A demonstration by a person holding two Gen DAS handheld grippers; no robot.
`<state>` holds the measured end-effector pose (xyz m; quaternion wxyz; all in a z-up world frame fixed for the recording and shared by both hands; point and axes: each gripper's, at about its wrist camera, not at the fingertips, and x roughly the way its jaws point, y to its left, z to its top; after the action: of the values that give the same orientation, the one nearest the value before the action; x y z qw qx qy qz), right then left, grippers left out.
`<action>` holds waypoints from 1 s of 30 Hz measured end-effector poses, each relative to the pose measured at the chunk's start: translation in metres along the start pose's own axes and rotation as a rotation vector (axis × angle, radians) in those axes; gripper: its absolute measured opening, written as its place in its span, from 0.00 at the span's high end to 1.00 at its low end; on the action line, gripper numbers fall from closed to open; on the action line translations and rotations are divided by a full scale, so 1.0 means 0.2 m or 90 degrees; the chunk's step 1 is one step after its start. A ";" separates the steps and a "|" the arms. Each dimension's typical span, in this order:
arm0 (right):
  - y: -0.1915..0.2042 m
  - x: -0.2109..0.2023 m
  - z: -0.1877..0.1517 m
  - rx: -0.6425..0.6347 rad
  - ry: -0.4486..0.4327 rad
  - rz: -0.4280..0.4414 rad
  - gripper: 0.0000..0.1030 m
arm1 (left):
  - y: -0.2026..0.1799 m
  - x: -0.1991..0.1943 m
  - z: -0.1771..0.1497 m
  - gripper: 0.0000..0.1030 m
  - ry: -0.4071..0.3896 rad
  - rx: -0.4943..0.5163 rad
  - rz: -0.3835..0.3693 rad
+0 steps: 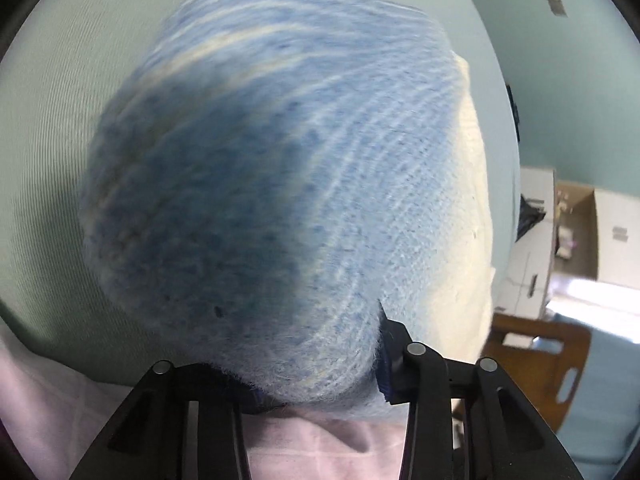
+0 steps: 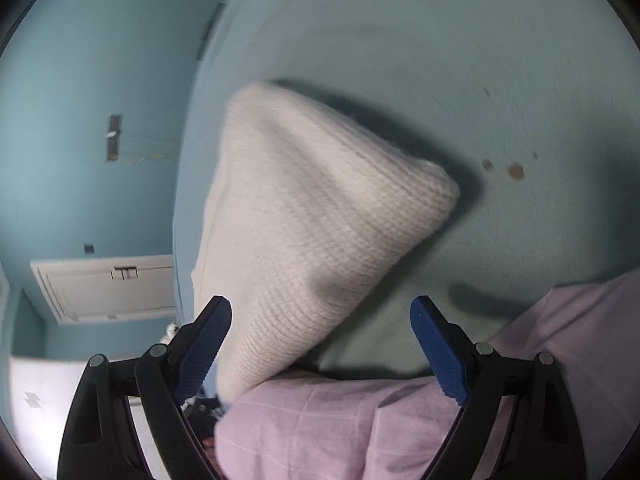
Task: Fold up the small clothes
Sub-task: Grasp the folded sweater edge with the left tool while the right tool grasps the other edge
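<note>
Pink cloth (image 2: 340, 432) lies nearest, under both sets of fingers. Left gripper (image 1: 316, 384): fingers pinching the near edge of a blue knit garment (image 1: 260, 180), which hangs blurred ahead of them over the pale green worktop (image 1: 48, 140); a cream part shows beyond its right side. Right gripper (image 2: 320, 344): fingers spread, holding nothing; the garment's cream knit side (image 2: 312, 220) sags between them, close to the left finger, contact unclear. Judgement: light, soft, fuzzy, floppy; no stiffness, drapes readily. Best taken at a hem corner, pinching both layers, not the loose middle.
</note>
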<state>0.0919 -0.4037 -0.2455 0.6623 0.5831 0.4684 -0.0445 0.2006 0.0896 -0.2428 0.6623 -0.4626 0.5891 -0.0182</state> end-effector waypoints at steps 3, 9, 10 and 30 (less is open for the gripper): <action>0.00 -0.01 0.05 0.024 0.022 -0.016 0.16 | -0.03 0.04 0.05 0.63 -0.006 0.017 0.015; -0.05 0.14 0.06 0.047 0.059 -0.020 0.30 | -0.07 0.06 0.07 0.63 -0.005 0.017 0.016; -0.07 0.17 0.06 0.058 0.070 -0.006 0.32 | -0.08 0.07 0.09 0.63 -0.006 0.016 0.015; 0.26 -0.26 -0.09 -0.036 -0.069 0.181 0.82 | -0.33 -0.45 -0.05 0.77 -0.010 0.052 -0.117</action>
<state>0.0836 -0.3978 -0.1700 0.7024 0.6216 0.3453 0.0314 0.2006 0.0973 -0.1306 0.6805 -0.4874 0.5381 -0.0990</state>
